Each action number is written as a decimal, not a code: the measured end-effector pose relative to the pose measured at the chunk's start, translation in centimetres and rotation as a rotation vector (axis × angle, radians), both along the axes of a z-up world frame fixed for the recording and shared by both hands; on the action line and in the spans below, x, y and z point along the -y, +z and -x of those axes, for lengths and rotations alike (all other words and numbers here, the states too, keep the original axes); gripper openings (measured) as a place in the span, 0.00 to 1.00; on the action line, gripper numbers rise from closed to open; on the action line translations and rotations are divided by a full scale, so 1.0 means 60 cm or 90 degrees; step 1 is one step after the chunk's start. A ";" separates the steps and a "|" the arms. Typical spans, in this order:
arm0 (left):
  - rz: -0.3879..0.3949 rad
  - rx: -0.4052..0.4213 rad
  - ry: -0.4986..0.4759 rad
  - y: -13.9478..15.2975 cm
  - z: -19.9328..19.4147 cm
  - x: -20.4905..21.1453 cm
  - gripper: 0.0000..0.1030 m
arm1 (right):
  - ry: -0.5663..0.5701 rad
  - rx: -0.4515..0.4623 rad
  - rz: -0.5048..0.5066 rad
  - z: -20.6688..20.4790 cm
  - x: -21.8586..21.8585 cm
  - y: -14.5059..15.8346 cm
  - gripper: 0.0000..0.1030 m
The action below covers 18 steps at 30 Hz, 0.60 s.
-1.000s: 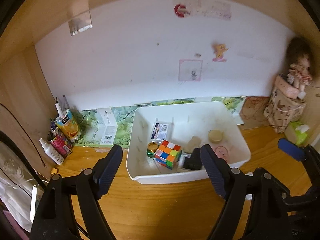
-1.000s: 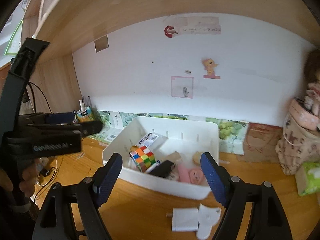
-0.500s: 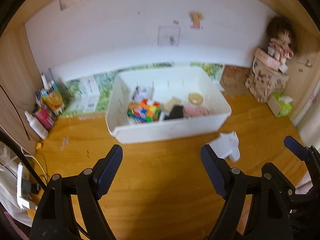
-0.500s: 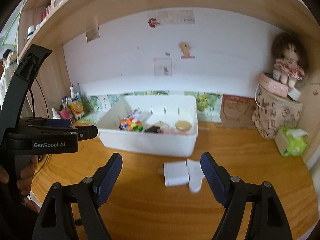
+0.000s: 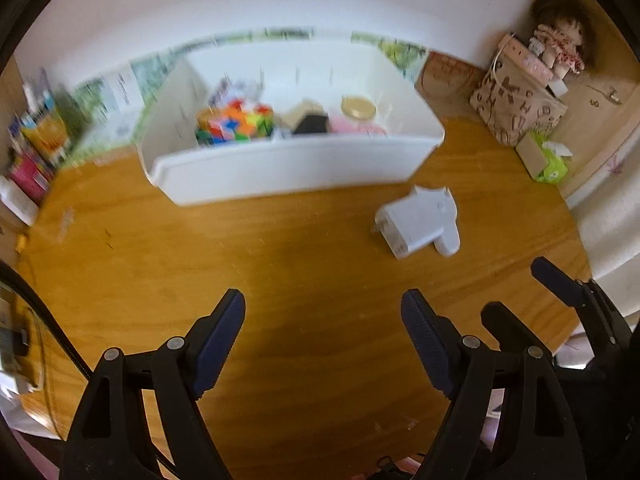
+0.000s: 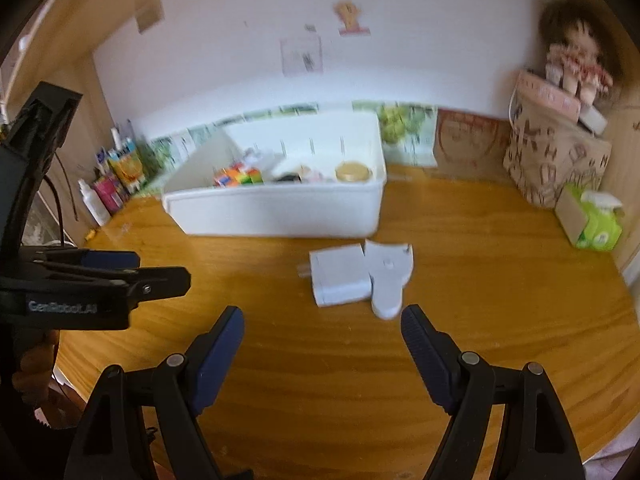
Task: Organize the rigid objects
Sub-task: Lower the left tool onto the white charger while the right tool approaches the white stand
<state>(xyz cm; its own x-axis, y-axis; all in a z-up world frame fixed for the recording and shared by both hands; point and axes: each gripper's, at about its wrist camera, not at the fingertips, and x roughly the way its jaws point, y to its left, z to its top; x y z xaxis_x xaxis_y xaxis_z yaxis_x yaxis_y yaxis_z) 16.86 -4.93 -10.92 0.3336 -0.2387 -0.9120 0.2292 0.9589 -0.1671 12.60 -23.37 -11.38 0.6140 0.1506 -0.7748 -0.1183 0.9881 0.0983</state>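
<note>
Both of my grippers have sunk toward the desk and tipped downward since a second ago, so the white plastic storage bin (image 5: 288,168) that filled the middle of each view now sits higher up and farther off. My left gripper (image 5: 323,320) has its two dark blue padded fingers spread wide with nothing between them, only bare orange-brown wooden desktop (image 5: 280,264) showing in the gap. My right gripper (image 6: 322,334) is spread just as wide and is also empty.

Lying loose on the desk, in front of the bin's near right corner and apart from it, are a white square plug-in charger block (image 6: 340,276) and a white flat plastic piece with a notched top (image 6: 388,276), touching side by side. In the right wrist view they lie just beyond the gap between my right fingers, the flat piece close to the right fingertip. In the left wrist view the same pair (image 5: 416,224) lies ahead and to the right of my left gripper, well clear of it.

Inside the bin are a multicoloured puzzle cube (image 5: 236,124), a black object (image 5: 310,124), something pink (image 5: 352,126) and a round gold lid (image 5: 358,107), all blurred. A doll with dark hair (image 6: 576,52) sits on a patterned brown bag (image 6: 552,164) at the right, beside a green tissue pack (image 6: 596,220).
</note>
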 end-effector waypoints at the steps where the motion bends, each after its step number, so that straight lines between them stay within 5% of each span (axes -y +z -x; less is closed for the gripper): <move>1: 0.007 -0.016 0.000 -0.008 -0.003 0.000 0.80 | 0.000 -0.014 0.006 -0.004 0.003 -0.007 0.79; 9: 0.070 -0.140 -0.021 -0.073 -0.049 0.023 0.81 | 0.029 -0.094 0.095 -0.025 0.026 -0.048 0.79; 18: 0.055 -0.190 -0.003 -0.101 -0.052 0.087 0.81 | 0.172 -0.133 0.166 -0.040 0.055 -0.069 0.79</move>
